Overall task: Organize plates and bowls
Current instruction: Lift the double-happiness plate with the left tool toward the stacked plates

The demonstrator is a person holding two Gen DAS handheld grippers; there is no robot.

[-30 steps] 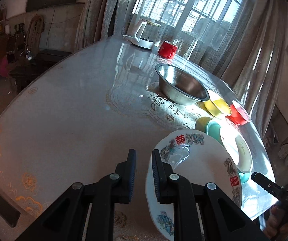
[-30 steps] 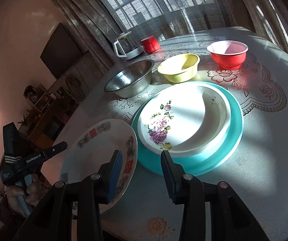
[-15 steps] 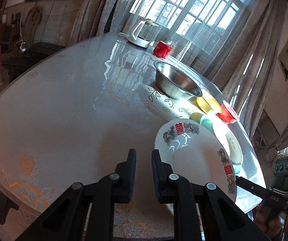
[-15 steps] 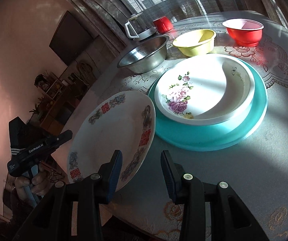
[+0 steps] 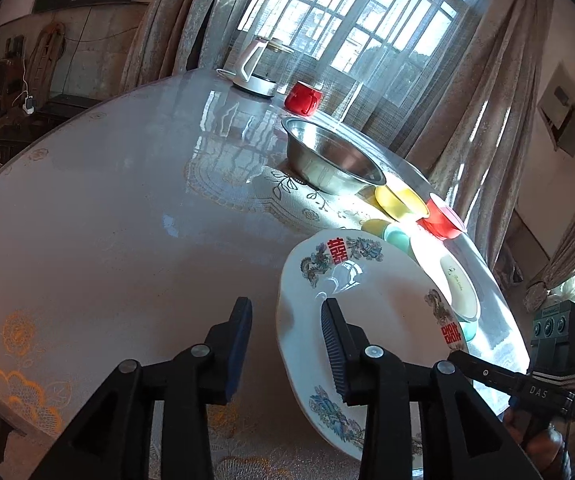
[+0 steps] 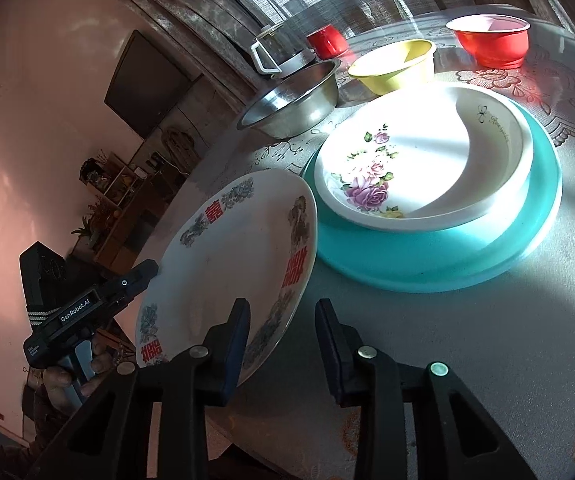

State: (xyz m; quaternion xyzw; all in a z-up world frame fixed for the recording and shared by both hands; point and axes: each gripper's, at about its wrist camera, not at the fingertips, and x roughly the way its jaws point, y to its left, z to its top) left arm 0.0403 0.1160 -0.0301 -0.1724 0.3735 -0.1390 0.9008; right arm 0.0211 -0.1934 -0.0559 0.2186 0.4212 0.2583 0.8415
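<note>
Your left claw had just been opening, and its jaws stood partly apart with the near rim of the dragon-patterned plate between them; its right finger lay over the plate's face, the left one over the bare table, and the pads did not look to be pressing. I judged that you had let go there, or were about to take a fresh bite.

Further right, your right claw had just been narrowing. Its left finger overlapped the plate's edge, the right one stood over cloth, and I saw no clamp on anything. The plate itself sat tilted, its far edge touching or overlapping the teal plate, which carried the rose-patterned dish.

Ahead of that claw stood the steel bowl, the yellow bowl and the red bowl, well beyond the stack.

To do this step well, I would have had you seat the rim deep between the pads before squeezing, keep one claw firm until the other had a sure hold, and lift level so the plate cleared the dish's rim without scraping.
</note>
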